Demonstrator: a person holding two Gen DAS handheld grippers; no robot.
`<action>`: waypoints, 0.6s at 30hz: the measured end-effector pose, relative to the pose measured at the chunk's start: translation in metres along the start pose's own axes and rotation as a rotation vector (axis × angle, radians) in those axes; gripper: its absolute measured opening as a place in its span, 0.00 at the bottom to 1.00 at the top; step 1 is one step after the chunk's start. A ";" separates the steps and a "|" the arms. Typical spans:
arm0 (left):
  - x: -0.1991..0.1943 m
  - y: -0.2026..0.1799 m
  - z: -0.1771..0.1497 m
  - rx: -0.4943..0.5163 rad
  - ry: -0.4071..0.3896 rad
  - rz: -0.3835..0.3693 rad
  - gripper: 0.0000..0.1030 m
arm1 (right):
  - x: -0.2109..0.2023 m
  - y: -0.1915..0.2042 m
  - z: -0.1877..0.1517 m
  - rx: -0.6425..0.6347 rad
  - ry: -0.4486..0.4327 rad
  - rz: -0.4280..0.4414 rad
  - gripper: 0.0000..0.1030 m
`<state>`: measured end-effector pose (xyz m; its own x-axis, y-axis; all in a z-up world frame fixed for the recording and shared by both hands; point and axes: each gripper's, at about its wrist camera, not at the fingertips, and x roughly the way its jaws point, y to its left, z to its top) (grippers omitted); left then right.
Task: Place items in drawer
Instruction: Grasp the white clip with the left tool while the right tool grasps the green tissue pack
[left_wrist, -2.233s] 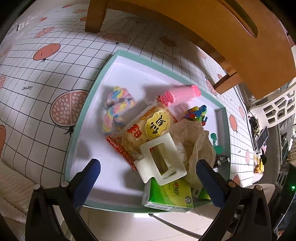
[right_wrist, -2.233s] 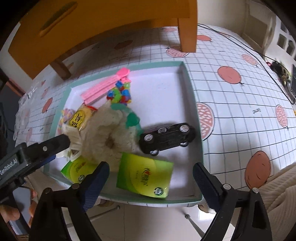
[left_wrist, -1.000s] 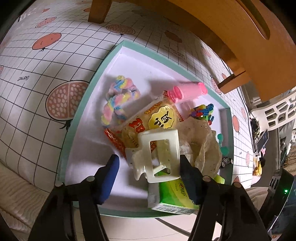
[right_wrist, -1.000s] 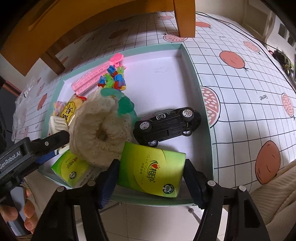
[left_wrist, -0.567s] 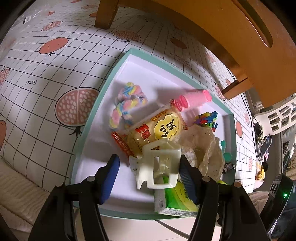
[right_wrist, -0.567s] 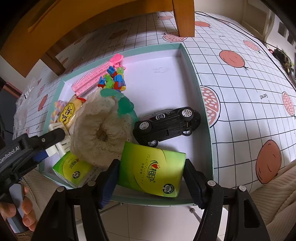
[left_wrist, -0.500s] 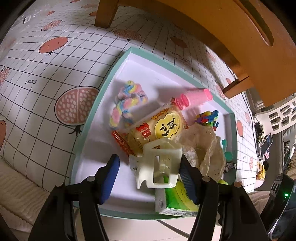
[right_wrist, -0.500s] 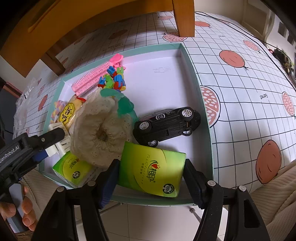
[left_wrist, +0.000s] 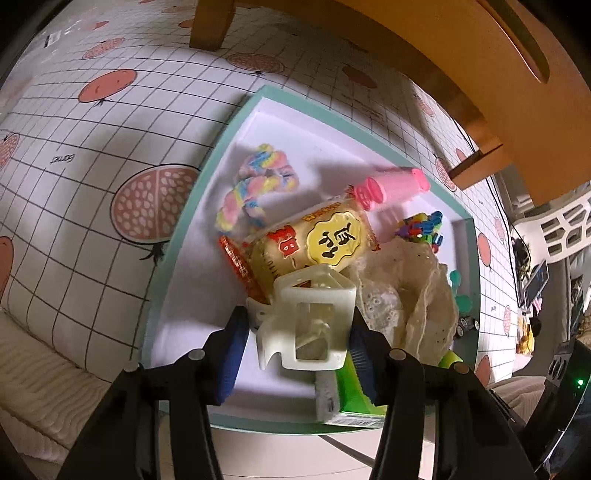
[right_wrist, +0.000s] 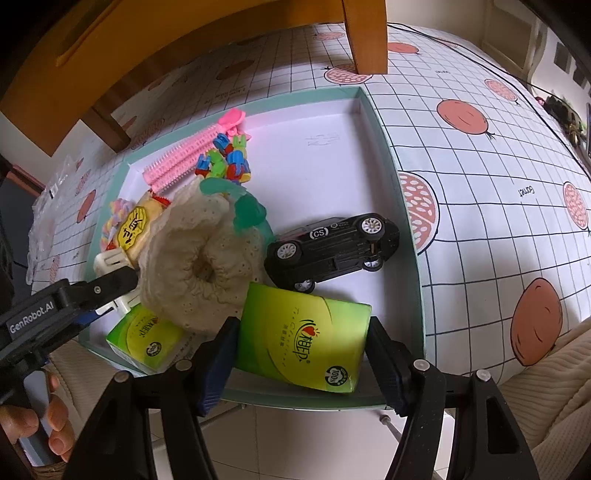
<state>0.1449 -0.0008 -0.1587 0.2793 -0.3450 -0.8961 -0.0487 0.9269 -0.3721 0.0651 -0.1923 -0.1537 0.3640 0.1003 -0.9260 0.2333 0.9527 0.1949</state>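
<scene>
While both grippers pointed steeply down over the near edge of the tray (right_wrist: 380, 122), each straddled one item. Left gripper (left_wrist: 295, 354): jaws closing, cream hair claw clip (left_wrist: 310, 325) between them, blue pads at both of its sides, right pad against the clip, left pad touching or nearly so; couldn't confirm a firm squeeze. Clip sat tilted on top of a snack packet (left_wrist: 314, 243) and a small green tissue pack (left_wrist: 354, 398) at the tray's near-left corner. Right gripper (right_wrist: 299, 362): jaws clamped on the large green tissue pack (right_wrist: 306, 343), pads pressed on its two short ends; pack was at the tray's front rim, tilted slightly. A hand (right_wrist: 44, 424) on the left gripper's grip showed at the lower left of the right wrist view.

Clutter in the tray: cream lace scrunchie (right_wrist: 199, 258) crowding both grasped items, overlapping the small pack and touching the large one. Black toy car (right_wrist: 332, 247) just behind the large pack, near the right wall. Teal plastic piece (right_wrist: 243, 206) behind the scrunchie. Pink comb (right_wrist: 188, 155) and a cluster of coloured clips (right_wrist: 225, 162) toward the back. Pastel twisted rope (left_wrist: 255, 188) at the left side.

Tray rested on a table (right_wrist: 498, 184) with a grid-and-fruit cloth; wooden chair (left_wrist: 443, 55) behind it. No drawer identifiable in either view.
</scene>
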 end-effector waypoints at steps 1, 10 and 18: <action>-0.001 0.002 0.000 -0.004 -0.001 0.002 0.53 | -0.001 -0.002 0.000 0.007 -0.002 -0.002 0.67; -0.011 0.011 -0.002 -0.036 -0.028 0.011 0.53 | -0.012 -0.010 0.001 0.043 -0.041 0.017 0.67; -0.029 0.009 -0.004 -0.030 -0.080 0.005 0.53 | -0.028 -0.008 0.001 0.032 -0.083 0.040 0.67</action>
<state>0.1326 0.0171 -0.1372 0.3545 -0.3263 -0.8762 -0.0785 0.9234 -0.3757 0.0542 -0.2031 -0.1294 0.4470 0.1130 -0.8874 0.2455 0.9384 0.2432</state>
